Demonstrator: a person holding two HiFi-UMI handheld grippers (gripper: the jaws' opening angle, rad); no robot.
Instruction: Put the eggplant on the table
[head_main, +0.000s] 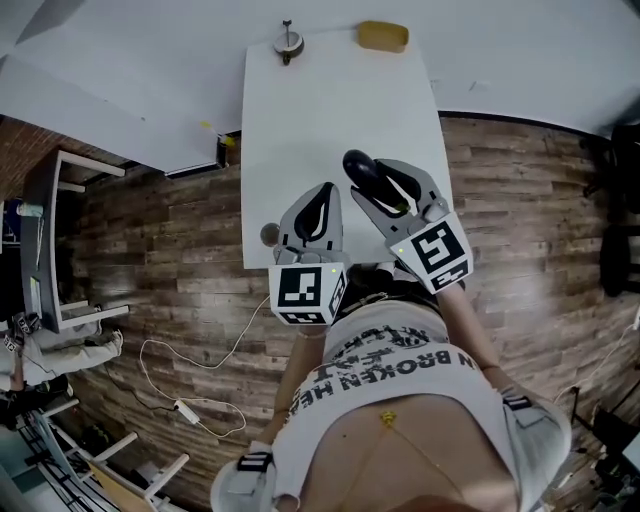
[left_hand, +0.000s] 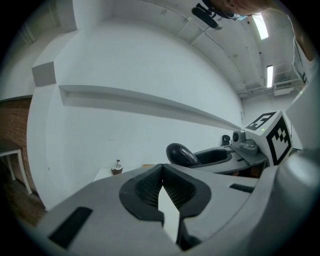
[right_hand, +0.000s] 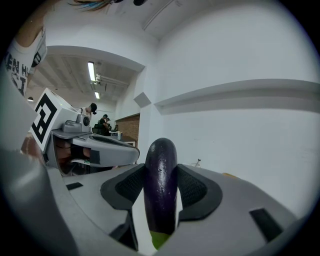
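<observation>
From the head view, the shirt has black letters, and the word "BROKEN" can be read. Each gripper carries a white cube with black squares. The right gripper (head_main: 385, 185) has its two fingers clamped on the eggplant (head_main: 360, 170), which is dark and shiny. It shows over the near end of the white table (head_main: 300, 110). The left gripper (head_main: 322, 200) is just beside it, with its fingers together on nothing. At the far end of the table sit a small round thing with a stick (head_main: 288, 42) and a yellow lump (head_main: 383, 36), maybe a sponge. The floor (head_main: 530, 200) is brown wood planks, with a white cable (head_main: 190, 380) on it.

In the left gripper view, the grey fingers meet at their tips. The eggplant pokes out past them, to the right.

In the right gripper view, the black bumpy pads (right_hand: 131, 186) squeeze the long, smooth, purple eggplant. Its green end points down.
</observation>
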